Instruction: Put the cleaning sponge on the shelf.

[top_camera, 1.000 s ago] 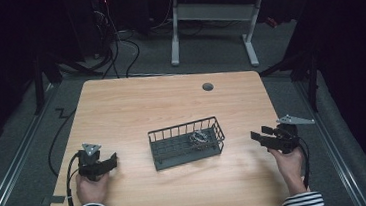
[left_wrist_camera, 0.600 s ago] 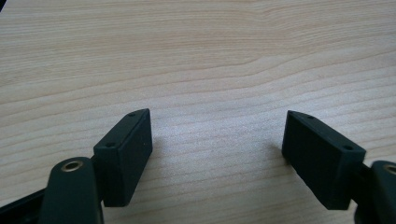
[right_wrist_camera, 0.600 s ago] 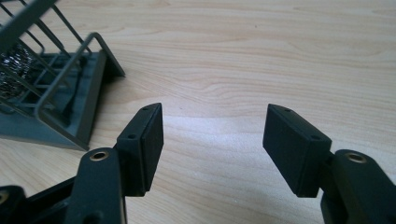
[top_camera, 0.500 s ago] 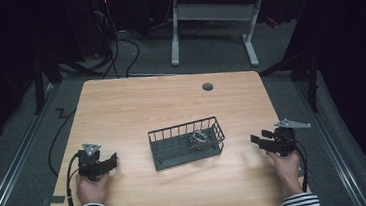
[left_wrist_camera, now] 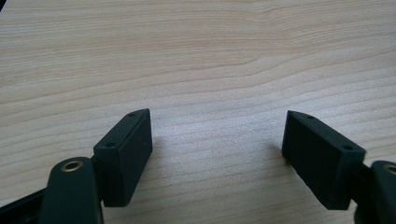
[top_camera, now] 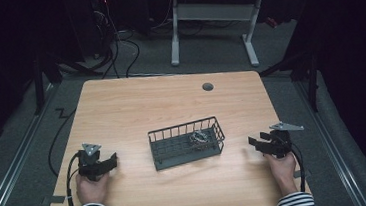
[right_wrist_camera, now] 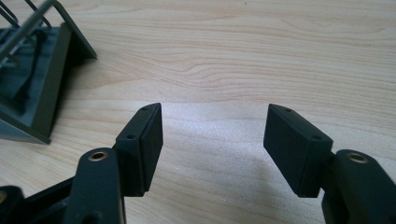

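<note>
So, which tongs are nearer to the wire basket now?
The right tongs are nearer, just off the wire basket's right end. The left tongs rest farther off, past its left end. Both are open and empty.

There are no words, numbers or signs to read on anything here, not on any of the things.

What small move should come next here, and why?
Probably the right gripper should move toward the basket. Its jaws stand open with nothing between them, and the basket's end lies near it. A small metallic item lies in that end. The left gripper is also open, but farther away.
</note>
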Tool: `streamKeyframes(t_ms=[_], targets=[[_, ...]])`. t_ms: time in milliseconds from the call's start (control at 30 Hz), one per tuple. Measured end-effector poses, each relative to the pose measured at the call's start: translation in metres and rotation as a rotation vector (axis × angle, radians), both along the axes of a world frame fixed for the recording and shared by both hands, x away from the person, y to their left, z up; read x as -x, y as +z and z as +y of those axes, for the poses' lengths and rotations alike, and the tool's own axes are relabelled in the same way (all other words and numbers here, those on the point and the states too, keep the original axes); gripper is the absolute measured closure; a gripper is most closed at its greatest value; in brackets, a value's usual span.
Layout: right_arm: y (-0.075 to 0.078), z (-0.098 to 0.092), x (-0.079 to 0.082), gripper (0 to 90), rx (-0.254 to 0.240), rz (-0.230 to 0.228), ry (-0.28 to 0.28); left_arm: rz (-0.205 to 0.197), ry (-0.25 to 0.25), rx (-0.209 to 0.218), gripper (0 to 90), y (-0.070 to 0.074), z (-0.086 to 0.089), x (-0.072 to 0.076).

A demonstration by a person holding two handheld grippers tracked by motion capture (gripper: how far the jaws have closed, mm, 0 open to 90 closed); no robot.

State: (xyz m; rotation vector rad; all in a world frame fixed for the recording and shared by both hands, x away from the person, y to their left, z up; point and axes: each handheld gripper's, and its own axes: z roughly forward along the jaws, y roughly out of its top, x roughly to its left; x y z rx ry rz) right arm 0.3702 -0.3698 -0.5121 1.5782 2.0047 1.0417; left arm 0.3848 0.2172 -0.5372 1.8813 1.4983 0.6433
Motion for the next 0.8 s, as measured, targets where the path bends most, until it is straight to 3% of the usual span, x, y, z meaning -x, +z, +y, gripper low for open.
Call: streamKeyframes(t_ms=[800], targets=[[-0.015, 0.013, -0.004, 36.5, 0.090, 0.000, 0.005, 0.000, 0.001, -0.001, 24.8, 0.000, 0.000, 0.000]])
